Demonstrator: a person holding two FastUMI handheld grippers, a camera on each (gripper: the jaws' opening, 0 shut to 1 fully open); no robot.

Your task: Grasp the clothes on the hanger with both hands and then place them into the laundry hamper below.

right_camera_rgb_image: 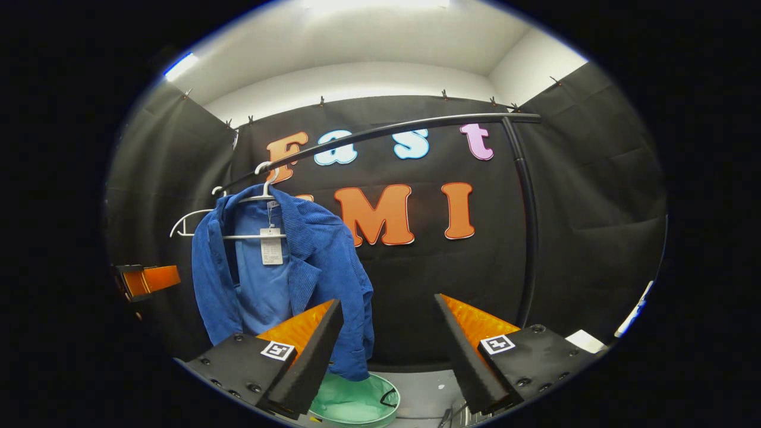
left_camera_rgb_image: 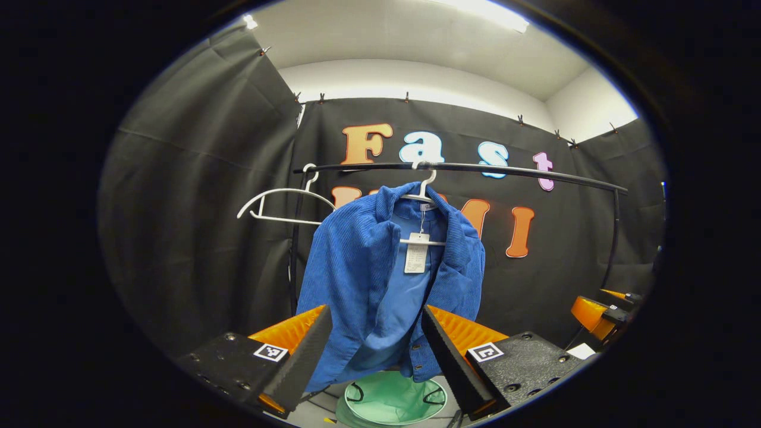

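Blue jacket (left_camera_rgb_image: pixel 380 279) on a white hanger (left_camera_rgb_image: pixel 423 193) from the rail (left_camera_rgb_image: pixel 464 169), hem just above the green hamper (left_camera_rgb_image: pixel 395 401). Soft, ribbed, floppy, probably light; best pinched at both shoulders. Paper tag (left_camera_rgb_image: pixel 416 255) too small to read. Left gripper (left_camera_rgb_image: pixel 374 351) fingers wide, empty; right gripper (right_camera_rgb_image: pixel 386 345) likewise, aimed right of the jacket.

Left gripper view faces the blue jacket (left_camera_rgb_image: pixel 389 279) squarely, near, looking level along its own left claw (left_camera_rgb_image: pixel 376 351). Right gripper view stands further right, so the jacket (right_camera_rgb_image: pixel 279 267) hangs left of centre. Both share the rail (left_camera_rgb_image: pixel 475 169), jacket and green hamper (right_camera_rgb_image: pixel 355 401) (below).
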